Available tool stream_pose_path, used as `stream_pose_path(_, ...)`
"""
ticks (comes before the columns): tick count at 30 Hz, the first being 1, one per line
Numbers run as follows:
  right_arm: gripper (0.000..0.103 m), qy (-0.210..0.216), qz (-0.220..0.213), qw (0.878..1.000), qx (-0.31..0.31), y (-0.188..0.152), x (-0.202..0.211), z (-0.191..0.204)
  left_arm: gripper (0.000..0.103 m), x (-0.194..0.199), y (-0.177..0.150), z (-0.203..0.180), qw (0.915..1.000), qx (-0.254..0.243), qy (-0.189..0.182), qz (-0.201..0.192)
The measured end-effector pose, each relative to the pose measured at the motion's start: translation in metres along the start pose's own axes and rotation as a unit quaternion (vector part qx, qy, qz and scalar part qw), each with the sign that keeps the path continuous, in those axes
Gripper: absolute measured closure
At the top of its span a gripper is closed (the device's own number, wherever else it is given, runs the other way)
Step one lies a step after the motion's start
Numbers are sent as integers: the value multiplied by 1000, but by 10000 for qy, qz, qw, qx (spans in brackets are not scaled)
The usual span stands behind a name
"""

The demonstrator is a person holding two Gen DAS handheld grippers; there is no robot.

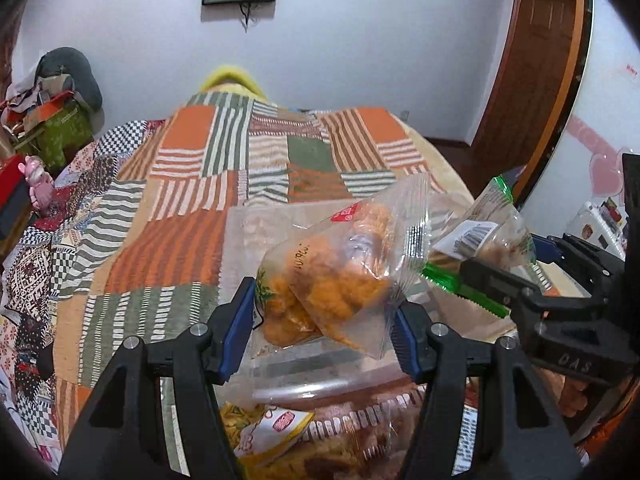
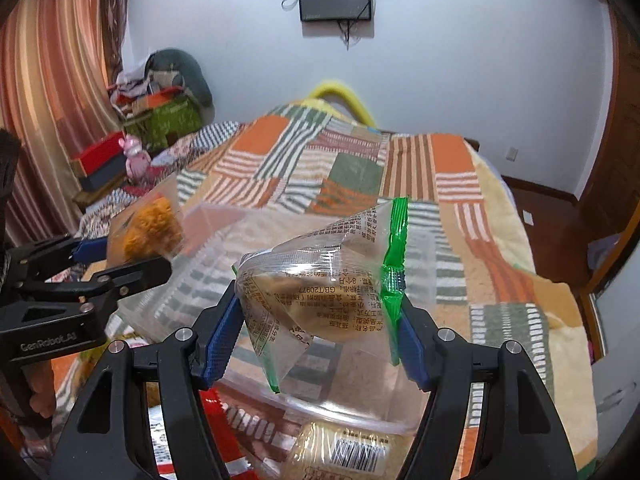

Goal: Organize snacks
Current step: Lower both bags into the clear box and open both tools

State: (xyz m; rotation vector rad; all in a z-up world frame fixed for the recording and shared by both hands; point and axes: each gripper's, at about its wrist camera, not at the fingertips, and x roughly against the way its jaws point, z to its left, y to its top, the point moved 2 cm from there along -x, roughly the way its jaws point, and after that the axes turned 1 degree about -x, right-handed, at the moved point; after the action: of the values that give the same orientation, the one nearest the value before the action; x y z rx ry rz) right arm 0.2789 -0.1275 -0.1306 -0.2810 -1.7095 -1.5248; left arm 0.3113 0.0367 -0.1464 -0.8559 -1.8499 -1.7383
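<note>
Above clear bin: left gripper clamped orange snack bag, right gripper clamped green-edged packet; slick film likely to slip.

The right gripper pinches a clear packet with a green edge (a pale cake inside, probably) above a clear plastic tub on the patchwork blanket. At left, the left gripper holds an orange snack bag.
</note>
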Motion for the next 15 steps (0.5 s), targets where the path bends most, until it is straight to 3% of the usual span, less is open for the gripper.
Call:
stream_pose_path(7, 31, -16, 377, 9993, -72, -3, -12, -7, 40, -13, 2, -4, 9998, -81, -15, 179)
stream_pose_path(15, 30, 65, 241, 9996, -146, -1, 10, -12, 38, 12, 1, -3, 9998, -162, -89, 34)
